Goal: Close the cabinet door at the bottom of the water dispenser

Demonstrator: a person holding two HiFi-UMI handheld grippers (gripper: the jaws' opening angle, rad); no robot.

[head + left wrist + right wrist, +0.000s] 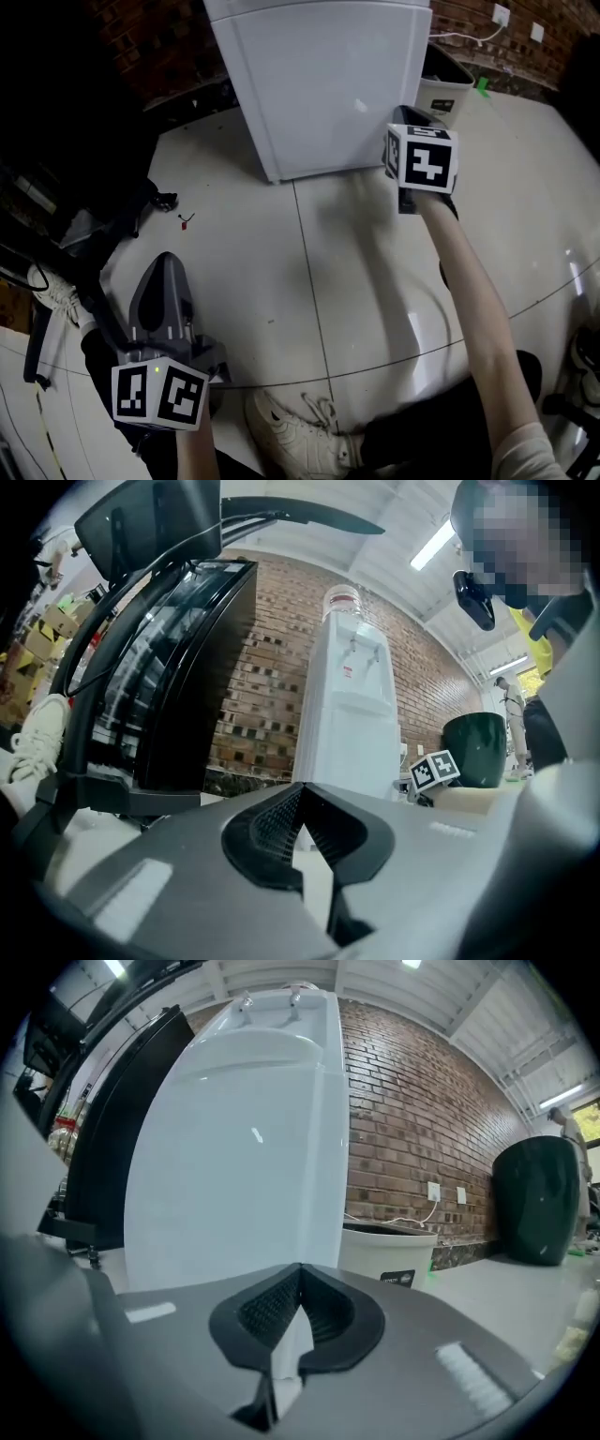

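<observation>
The white water dispenser [319, 84] stands at the top of the head view, and its lower cabinet door [234, 1176] looks flush with the body. My right gripper [405, 114] is shut and empty, with its tips close to the door's lower right corner; whether they touch it I cannot tell. Its marker cube [434, 769] shows beside the dispenser [352, 714] in the left gripper view. My left gripper [167, 261] hangs low at the left, well back from the dispenser. It is shut on nothing and points level toward the machine.
A white waste bin [445, 89] stands just right of the dispenser against the brick wall [412, 1129]. A dark green bin [539, 1199] is farther right. A black machine [178, 667] stands left of the dispenser. The person's white shoe [300, 431] is on the tiled floor below.
</observation>
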